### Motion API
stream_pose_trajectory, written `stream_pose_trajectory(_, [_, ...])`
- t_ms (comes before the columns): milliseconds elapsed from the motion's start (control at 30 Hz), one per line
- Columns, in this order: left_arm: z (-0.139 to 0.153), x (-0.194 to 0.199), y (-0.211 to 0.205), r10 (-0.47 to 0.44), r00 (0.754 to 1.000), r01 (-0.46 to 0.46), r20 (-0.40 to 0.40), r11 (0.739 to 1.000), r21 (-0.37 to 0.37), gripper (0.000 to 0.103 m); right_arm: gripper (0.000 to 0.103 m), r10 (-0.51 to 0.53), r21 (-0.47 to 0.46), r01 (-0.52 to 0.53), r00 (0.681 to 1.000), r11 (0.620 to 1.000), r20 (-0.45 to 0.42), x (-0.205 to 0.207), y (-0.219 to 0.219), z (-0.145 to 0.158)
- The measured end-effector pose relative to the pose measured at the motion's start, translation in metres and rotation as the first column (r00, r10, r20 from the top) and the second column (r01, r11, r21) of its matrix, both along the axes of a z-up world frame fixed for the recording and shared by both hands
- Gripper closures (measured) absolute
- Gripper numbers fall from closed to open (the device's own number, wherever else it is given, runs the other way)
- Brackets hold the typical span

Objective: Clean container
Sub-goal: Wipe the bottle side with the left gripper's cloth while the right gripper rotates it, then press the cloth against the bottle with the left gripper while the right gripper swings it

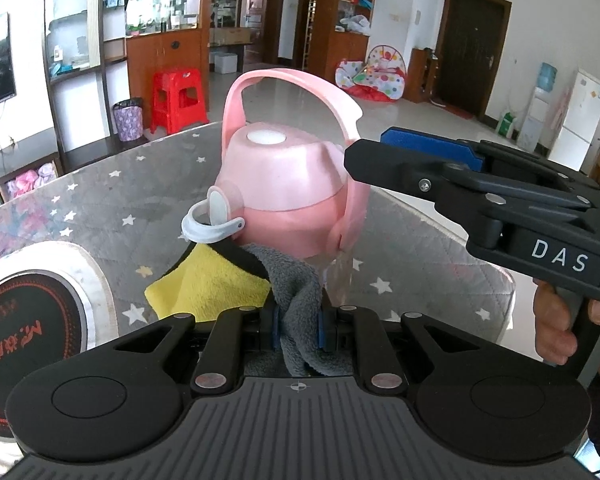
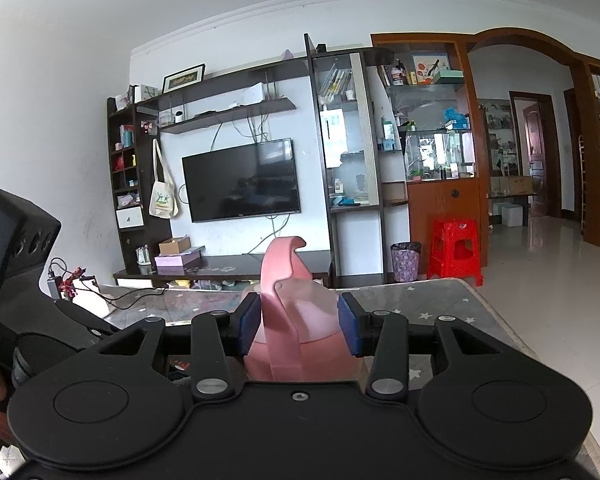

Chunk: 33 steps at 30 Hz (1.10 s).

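One pink bottle (image 1: 284,196) stands on the star-print table (image 1: 400,240) just ahead of the left gripper (image 1: 298,326), clamped on one grey-and-yellow cloth (image 1: 296,288), while the right gripper (image 2: 298,326) brackets the bottle's lid, jaws part-open, pads apparently clear.

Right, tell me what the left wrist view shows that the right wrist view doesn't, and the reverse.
Only the left wrist view shows the left gripper shut on a grey cloth, the yellow cloth under the bottle, the white spout ring and the round induction plate.

Only the right wrist view shows the television, and the right gripper's blue pads either side of the bottle, not clearly pressing it.

Both show the pink bottle with its handle raised, the star-patterned table cover, the red stool and the right gripper.
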<state>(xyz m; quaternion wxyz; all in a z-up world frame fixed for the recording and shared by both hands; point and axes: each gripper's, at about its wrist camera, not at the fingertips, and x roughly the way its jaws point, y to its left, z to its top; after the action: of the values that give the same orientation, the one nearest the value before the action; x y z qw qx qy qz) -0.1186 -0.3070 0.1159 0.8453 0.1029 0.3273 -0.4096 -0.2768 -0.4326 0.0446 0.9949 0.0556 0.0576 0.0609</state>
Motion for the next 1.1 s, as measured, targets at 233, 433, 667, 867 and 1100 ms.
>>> stream_pose_trajectory(233, [-0.011,0.0,-0.002,-0.005,1.0,0.006,-0.03,1.0,0.011,0.088,0.056,0.006,0.0,-0.006,1.0,1.0,-0.004,0.001,-0.002,-0.005])
stream_pose_trajectory(433, [-0.022,0.004,-0.002,-0.004,0.999,0.005,-0.053,1.0,0.014,0.088,0.056,0.005,0.001,-0.005,1.0,1.0,-0.005,-0.002,-0.005,-0.01])
stream_pose_trajectory(667, [-0.038,0.008,-0.003,0.006,0.996,-0.003,-0.092,0.999,0.035,0.088,0.055,0.009,0.001,-0.009,1.0,1.0,-0.01,-0.003,-0.006,-0.014])
stream_pose_trajectory(867, [-0.056,0.012,-0.002,0.024,0.991,-0.016,-0.133,0.998,0.057,0.088,0.055,0.007,0.001,-0.007,1.0,1.0,-0.012,-0.006,-0.006,-0.016])
stream_pose_trajectory(1100, [-0.074,0.017,-0.001,0.036,0.984,-0.028,-0.175,0.998,0.052,0.087,0.055,0.008,0.003,-0.008,1.0,1.0,-0.017,-0.007,-0.003,-0.018])
